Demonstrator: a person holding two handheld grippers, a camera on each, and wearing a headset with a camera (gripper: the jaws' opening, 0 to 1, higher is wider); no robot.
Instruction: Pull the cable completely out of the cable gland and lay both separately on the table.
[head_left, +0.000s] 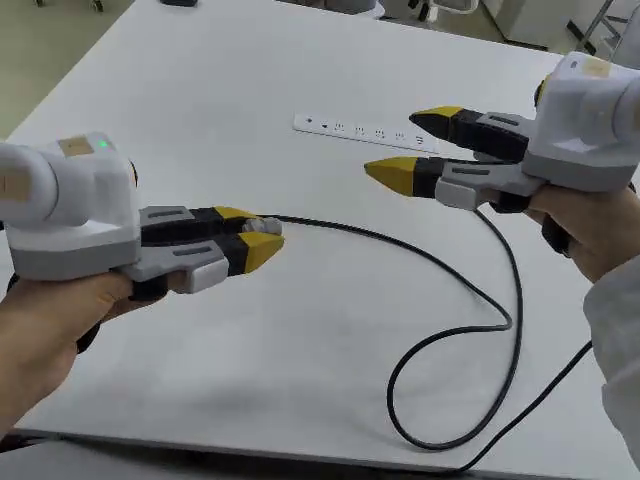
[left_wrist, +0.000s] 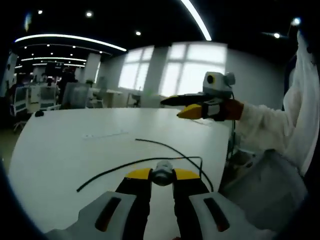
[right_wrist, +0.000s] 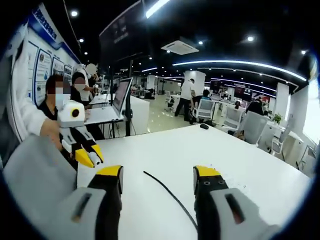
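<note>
White table (head_left: 250, 90), matte, mostly bare. White power strip (head_left: 365, 131) lies flat on it, near the tips of the right gripper (head_left: 392, 143) and ahead of them. It is well apart from the left gripper (head_left: 265, 240), off to its far side.

Small dark object (right_wrist: 202, 126) sits at the table's far edge, straight ahead of the right gripper (too small to identify).

Open-plan office behind. A monitor (right_wrist: 121, 95) stands on a desk, up and left of the right gripper's jaws. 1 person standing (right_wrist: 188, 92) farther back; office chairs (right_wrist: 250, 127) off to the right.

Large bright windows (left_wrist: 200, 67) lie beyond the left gripper, with a curved ceiling light strip (left_wrist: 70, 40) above and left.
</note>
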